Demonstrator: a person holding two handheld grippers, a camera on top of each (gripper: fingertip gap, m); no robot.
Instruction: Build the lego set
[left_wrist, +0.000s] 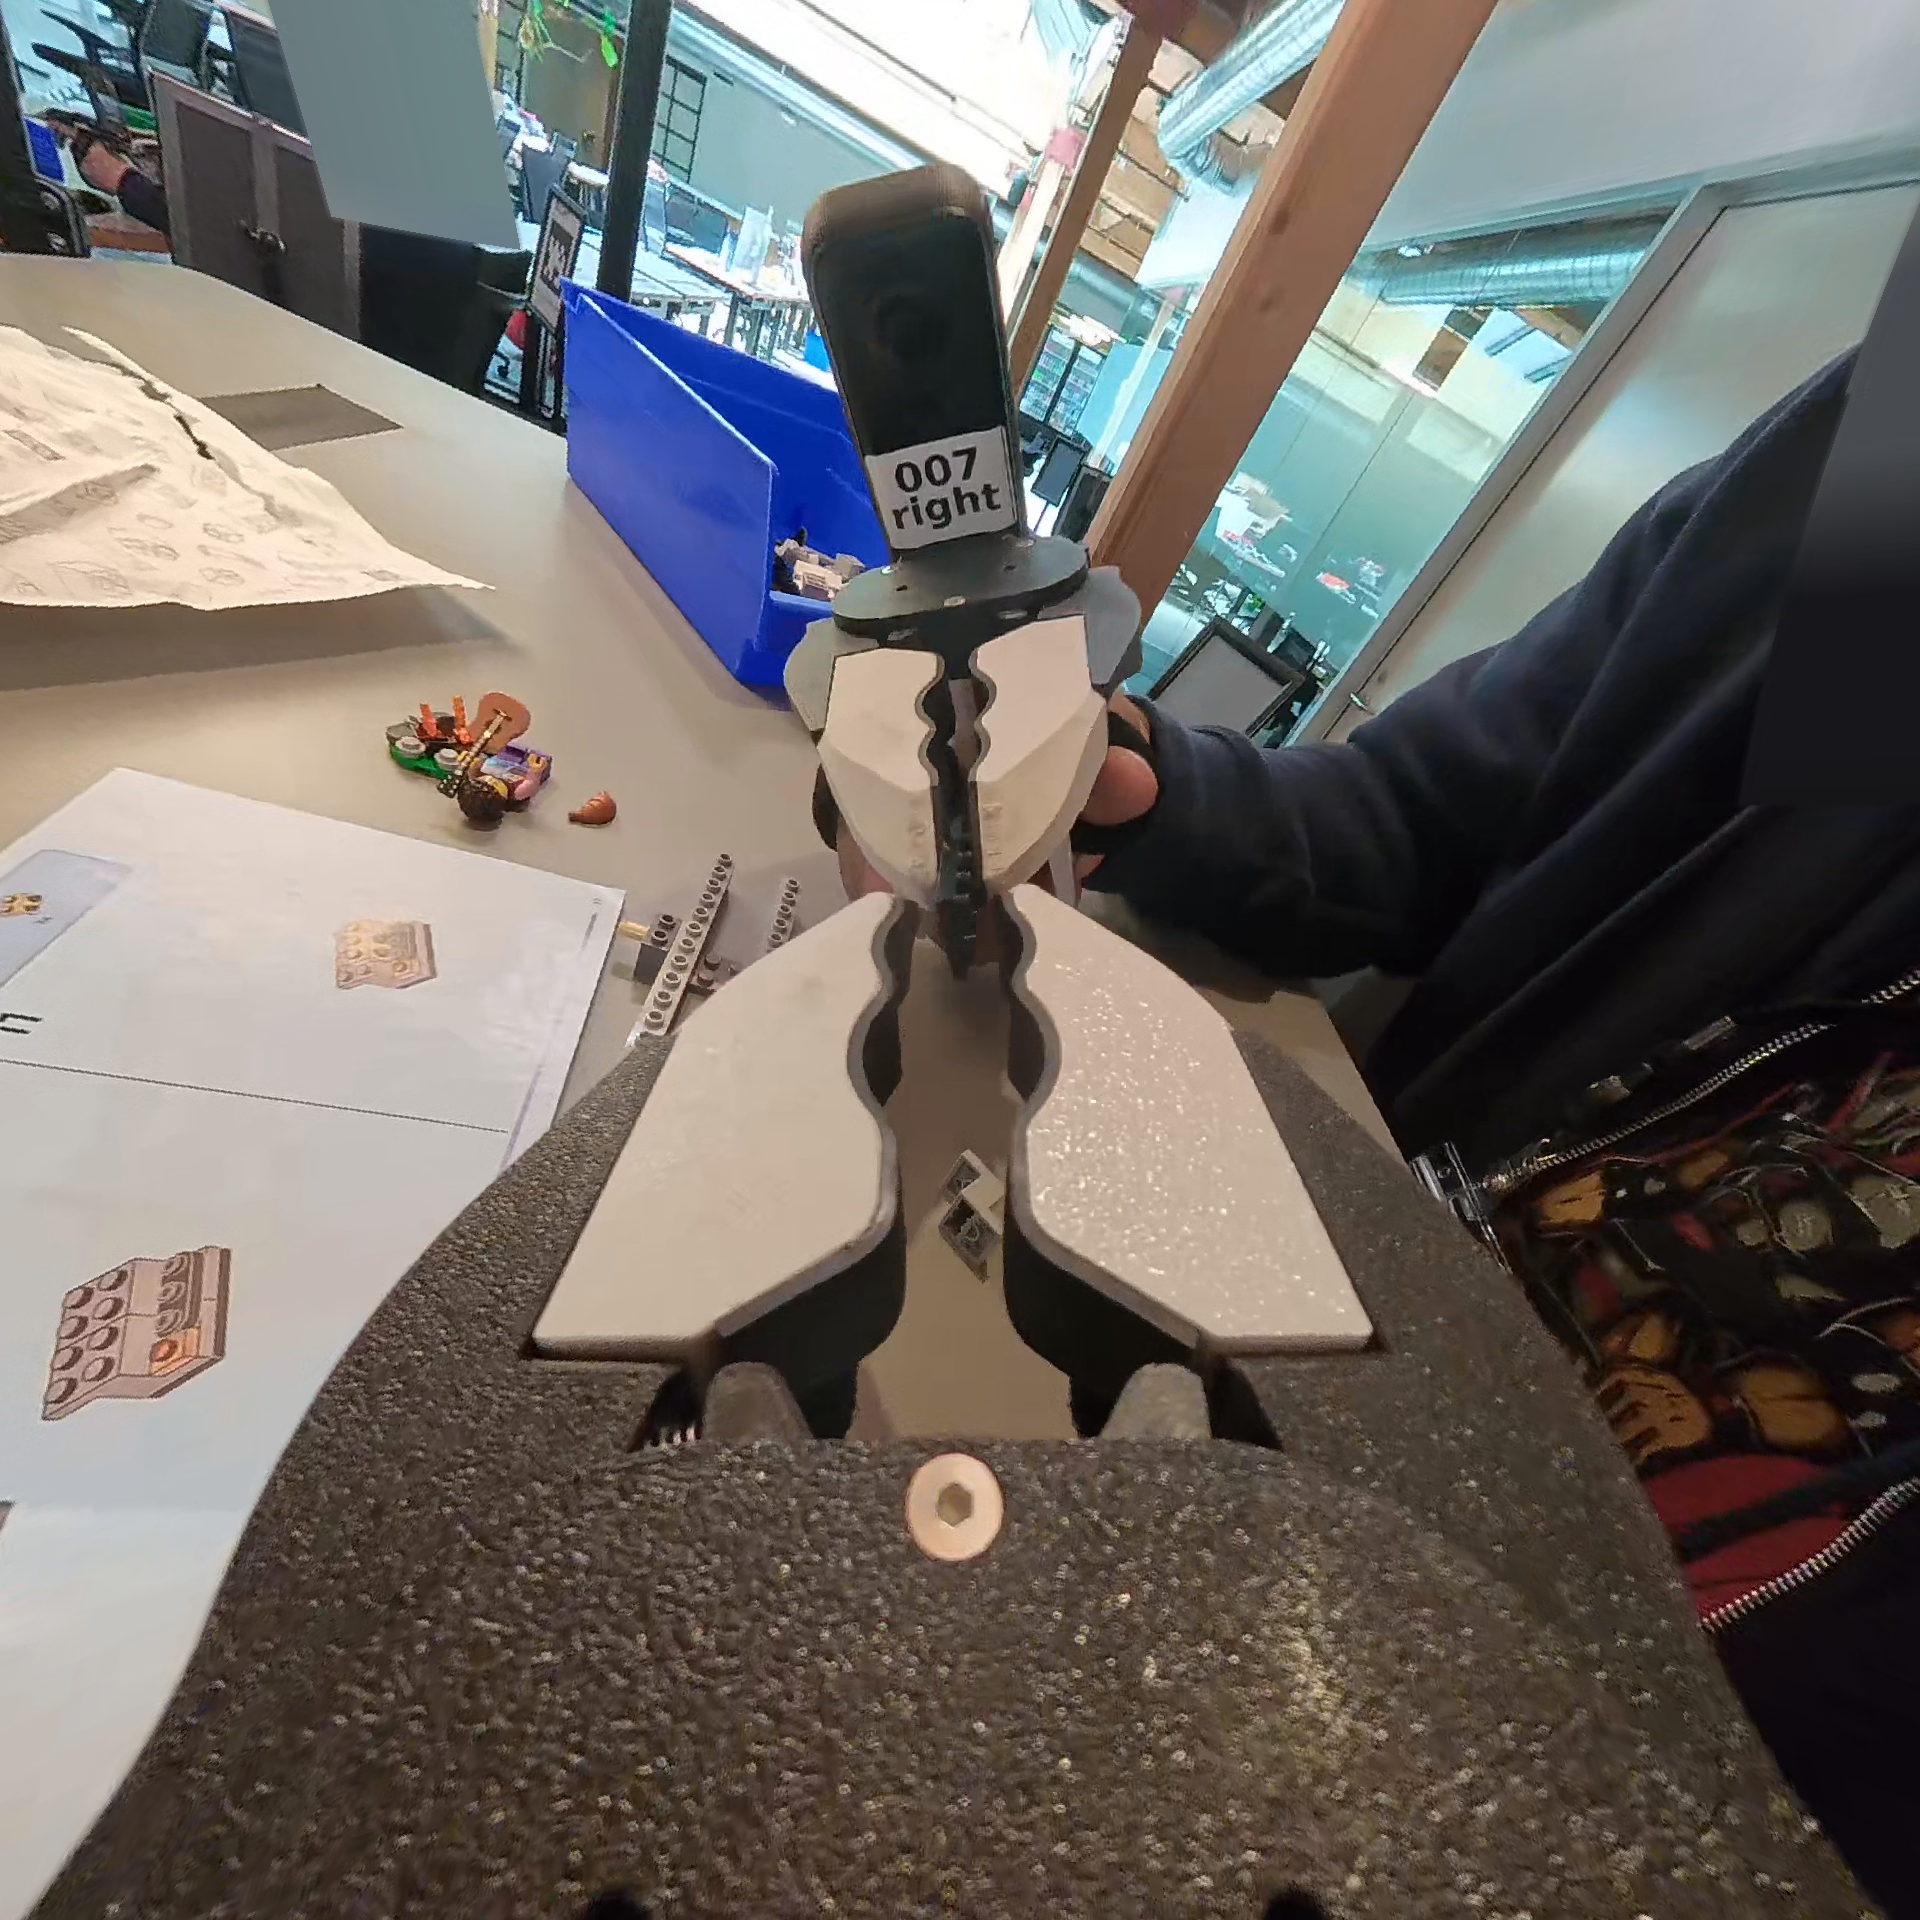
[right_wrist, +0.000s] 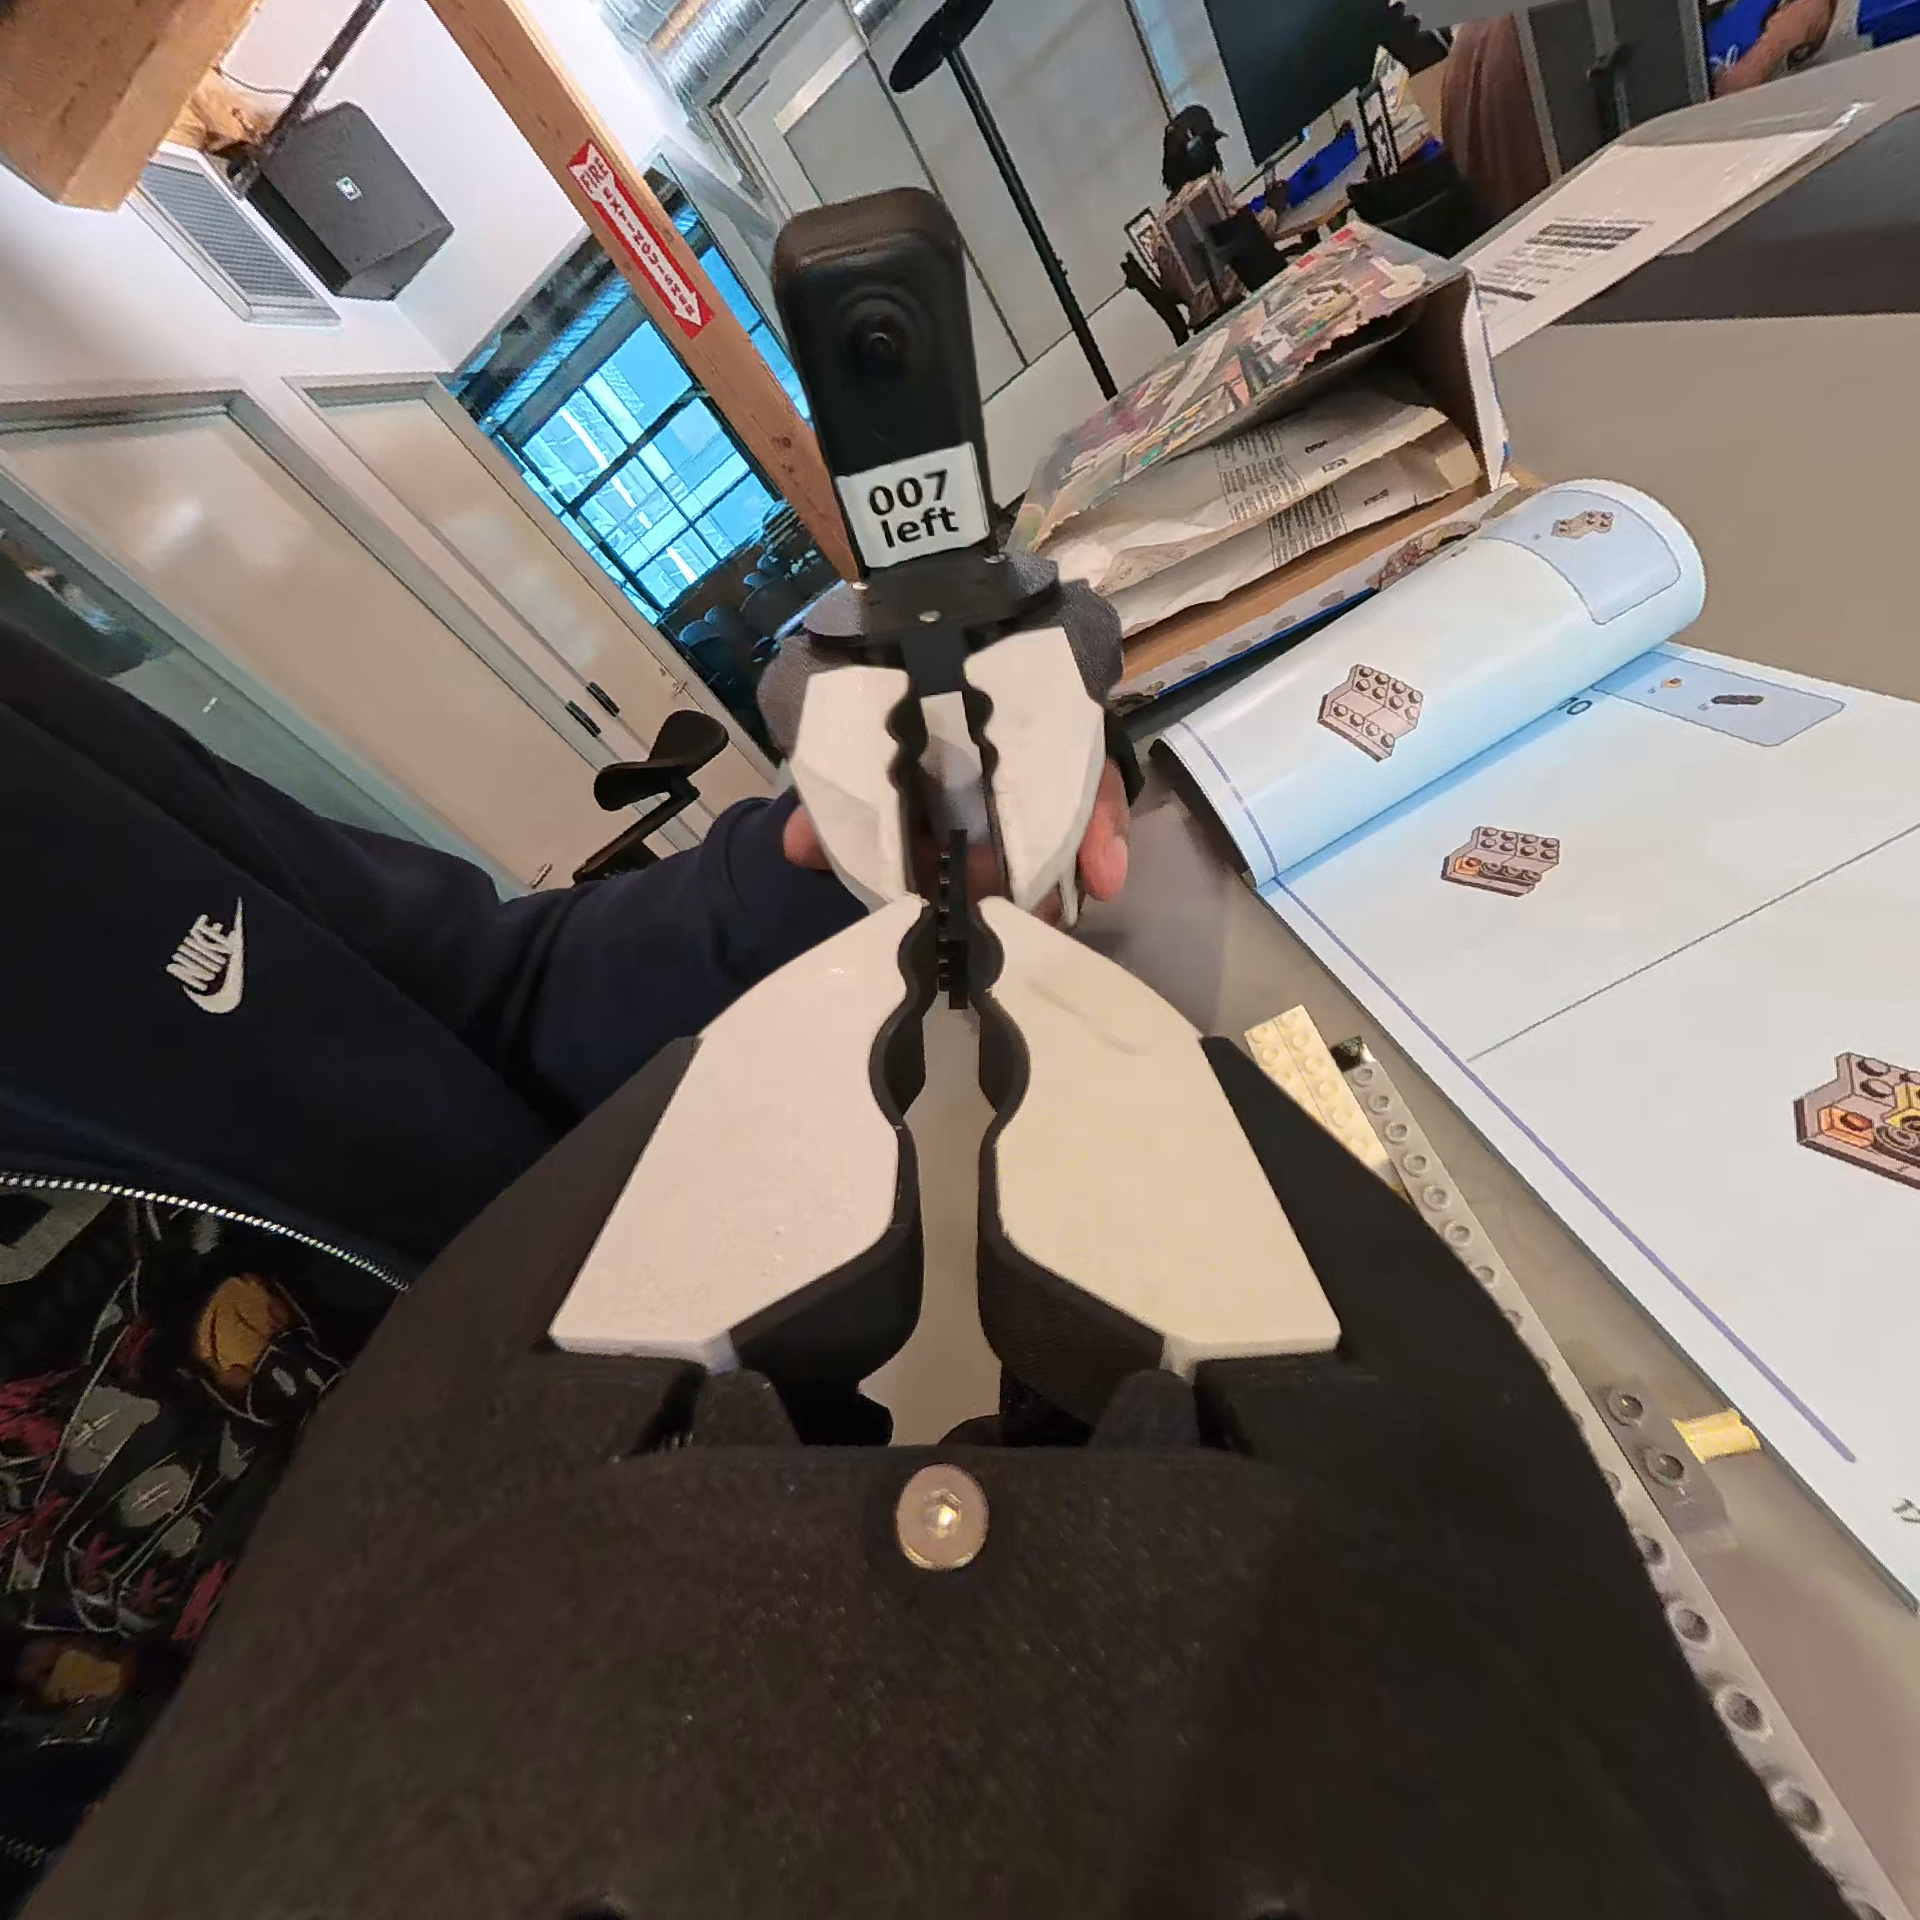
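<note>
While the two grippers face each other tip to tip above the grey table, the right gripper has its white wavy fingers clamped on a thin black studded plate. The left gripper has its fingers a little apart around the plate's far end, not visibly pressing it. Grey studded beams lie nearby beside a glossy instruction booklet.

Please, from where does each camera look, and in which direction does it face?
Left wrist view: sits on the left gripper, looks forward over the table toward a blue bin; shows its own fingers, apart, and the right sleeve.
Right wrist view: sits on the right gripper, looks the opposite way, toward office doors; shows its own fingers closed on a black studded plate, and the left sleeve.
Shared: each sees the other gripper facing it, the plate between them, and the instruction booklet.
</note>
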